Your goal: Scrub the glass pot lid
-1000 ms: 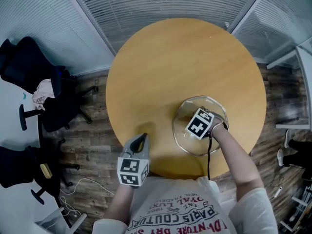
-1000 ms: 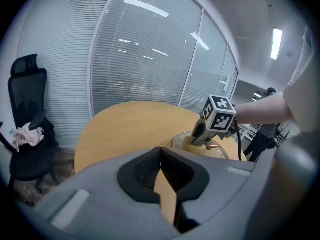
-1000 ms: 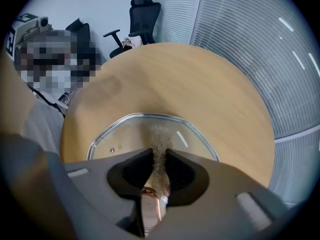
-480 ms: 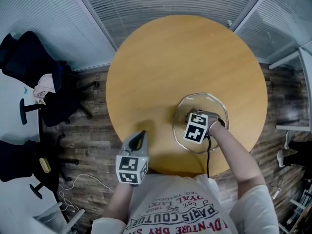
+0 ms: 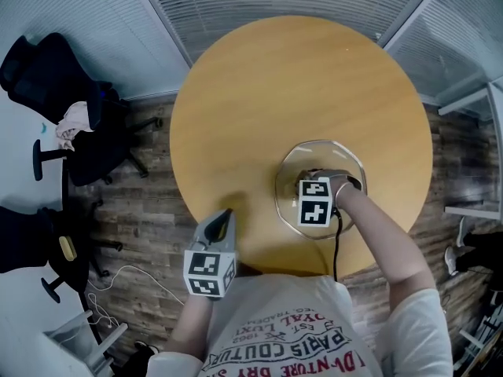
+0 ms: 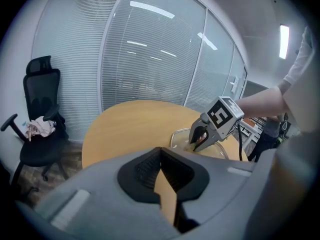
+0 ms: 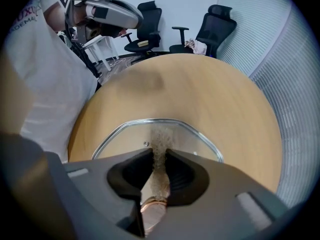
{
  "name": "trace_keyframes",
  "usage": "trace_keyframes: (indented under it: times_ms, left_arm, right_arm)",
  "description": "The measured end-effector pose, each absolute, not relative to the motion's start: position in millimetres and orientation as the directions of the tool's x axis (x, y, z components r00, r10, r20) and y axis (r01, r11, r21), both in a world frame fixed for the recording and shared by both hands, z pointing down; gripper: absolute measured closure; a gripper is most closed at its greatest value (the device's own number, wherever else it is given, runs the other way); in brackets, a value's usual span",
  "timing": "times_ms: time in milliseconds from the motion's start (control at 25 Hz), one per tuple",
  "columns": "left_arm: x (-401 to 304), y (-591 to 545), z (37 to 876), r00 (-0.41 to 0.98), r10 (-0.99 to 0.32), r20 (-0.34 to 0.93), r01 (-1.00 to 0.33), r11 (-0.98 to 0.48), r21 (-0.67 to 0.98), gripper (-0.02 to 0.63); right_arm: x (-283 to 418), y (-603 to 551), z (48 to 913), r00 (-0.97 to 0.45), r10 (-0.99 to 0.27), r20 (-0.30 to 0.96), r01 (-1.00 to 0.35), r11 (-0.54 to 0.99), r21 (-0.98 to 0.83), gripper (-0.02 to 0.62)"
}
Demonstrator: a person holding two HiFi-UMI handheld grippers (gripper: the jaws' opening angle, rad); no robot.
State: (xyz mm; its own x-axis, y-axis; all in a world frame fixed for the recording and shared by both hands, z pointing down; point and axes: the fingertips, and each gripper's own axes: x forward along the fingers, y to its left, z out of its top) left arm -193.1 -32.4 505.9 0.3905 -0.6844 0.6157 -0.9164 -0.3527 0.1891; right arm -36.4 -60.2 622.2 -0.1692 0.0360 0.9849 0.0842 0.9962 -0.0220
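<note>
Your right gripper (image 5: pixel 314 176) pinches a scrub pad (image 7: pixel 159 139) on the glass pot lid (image 5: pixel 347 160); near-left, your left gripper (image 5: pixel 223 218) has its jaws pressed together.

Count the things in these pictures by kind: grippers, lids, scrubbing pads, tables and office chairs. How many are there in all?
Grippers: 2, the left gripper and the right gripper
Glass pot lid: 1
Scrubbing pad: 1, held in the right gripper
Round table: 1
Office chairs: 2
Total: 7
</note>
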Motion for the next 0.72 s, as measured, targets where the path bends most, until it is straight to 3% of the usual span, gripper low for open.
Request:
trace_keyframes:
  times_ms: [720]
  left_arm:
    - [-171, 37, 512, 0.301, -0.727, 0.617, -0.953, -0.227, 0.198, 0.6]
  right_arm:
    - [-19, -22, 619, -0.172, 0.021, 0.985, 0.243, 0.97, 0.022, 0.52]
